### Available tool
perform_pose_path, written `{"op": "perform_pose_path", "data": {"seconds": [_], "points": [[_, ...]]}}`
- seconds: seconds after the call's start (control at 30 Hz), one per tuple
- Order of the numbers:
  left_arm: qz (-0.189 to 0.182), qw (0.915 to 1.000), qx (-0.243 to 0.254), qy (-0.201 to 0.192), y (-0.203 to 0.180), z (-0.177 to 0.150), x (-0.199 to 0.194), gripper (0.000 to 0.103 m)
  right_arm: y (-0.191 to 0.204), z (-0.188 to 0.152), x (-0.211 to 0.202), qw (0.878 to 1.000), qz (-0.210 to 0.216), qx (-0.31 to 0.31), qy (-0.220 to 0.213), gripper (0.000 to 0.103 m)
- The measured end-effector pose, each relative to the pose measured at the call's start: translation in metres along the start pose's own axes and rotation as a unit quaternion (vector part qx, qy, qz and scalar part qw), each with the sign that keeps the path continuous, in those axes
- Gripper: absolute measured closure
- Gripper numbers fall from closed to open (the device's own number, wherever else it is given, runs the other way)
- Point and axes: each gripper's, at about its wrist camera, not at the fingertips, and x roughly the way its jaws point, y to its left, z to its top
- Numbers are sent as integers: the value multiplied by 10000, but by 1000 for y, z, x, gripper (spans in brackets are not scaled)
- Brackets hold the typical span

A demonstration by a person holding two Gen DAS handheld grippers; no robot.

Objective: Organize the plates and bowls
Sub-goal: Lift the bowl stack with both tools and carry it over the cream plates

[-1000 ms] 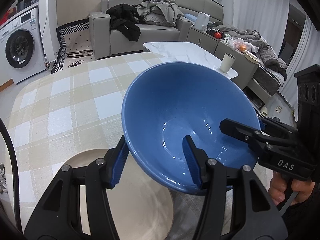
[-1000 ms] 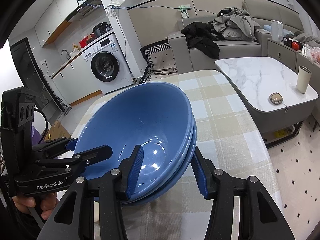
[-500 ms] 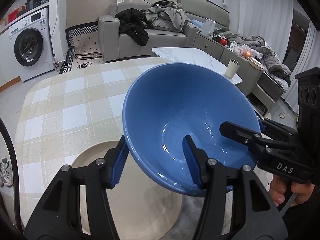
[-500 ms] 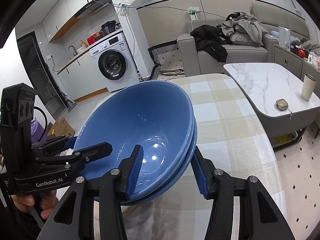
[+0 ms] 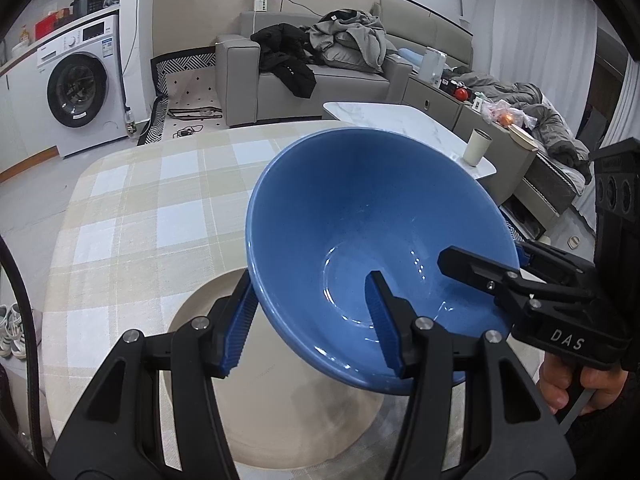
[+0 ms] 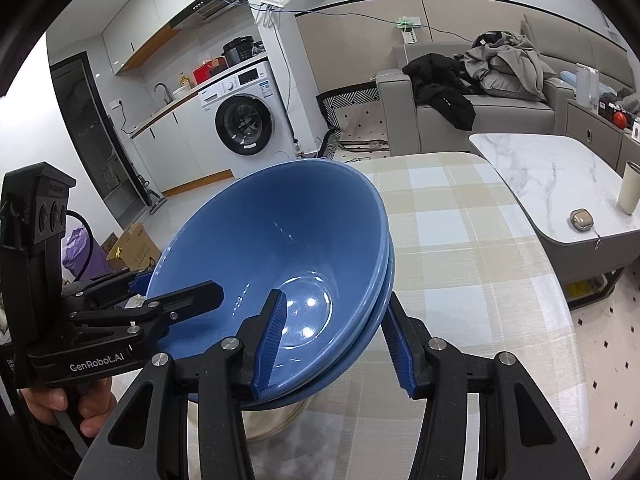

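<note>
Two nested blue bowls (image 5: pixel 360 232) (image 6: pixel 280 248) are held tilted in the air above a cream plate (image 5: pixel 280 408) (image 6: pixel 272 420) on the checked tablecloth. My left gripper (image 5: pixel 316 324) clamps the near rim, one finger inside and one outside; it also shows in the right wrist view (image 6: pixel 176 292). My right gripper (image 6: pixel 332 340) clamps the opposite rim of both bowls the same way; it shows in the left wrist view (image 5: pixel 500 264). The plate is partly hidden under the bowls.
The table with the beige checked cloth (image 5: pixel 140 208) (image 6: pixel 460 248) extends ahead. A marble coffee table (image 6: pixel 552 176) with a cup (image 6: pixel 630 188) stands to the right, past the table edge. A sofa (image 5: pixel 320 80) and washing machine (image 5: pixel 80 88) are behind.
Both grippers have carried the bowls a little to the left, so more of the plate lies under them. The grips have not changed.
</note>
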Motion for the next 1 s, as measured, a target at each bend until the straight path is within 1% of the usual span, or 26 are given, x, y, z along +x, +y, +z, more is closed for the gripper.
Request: {"op": "perform_pose_path", "data": {"seconds": [0.27, 0.67, 1.0], "points": [[69, 9999, -103, 7, 16, -14, -12, 51, 17, -5, 6, 9999, 81, -88, 89, 53], [249, 9993, -279, 25, 45, -32, -21, 51, 44, -13, 20, 9995, 180, -195, 168, 53], [405, 9981, -460, 98, 73, -44, -19, 51, 63, -18, 37, 9985, 339, -309, 306, 53]]}}
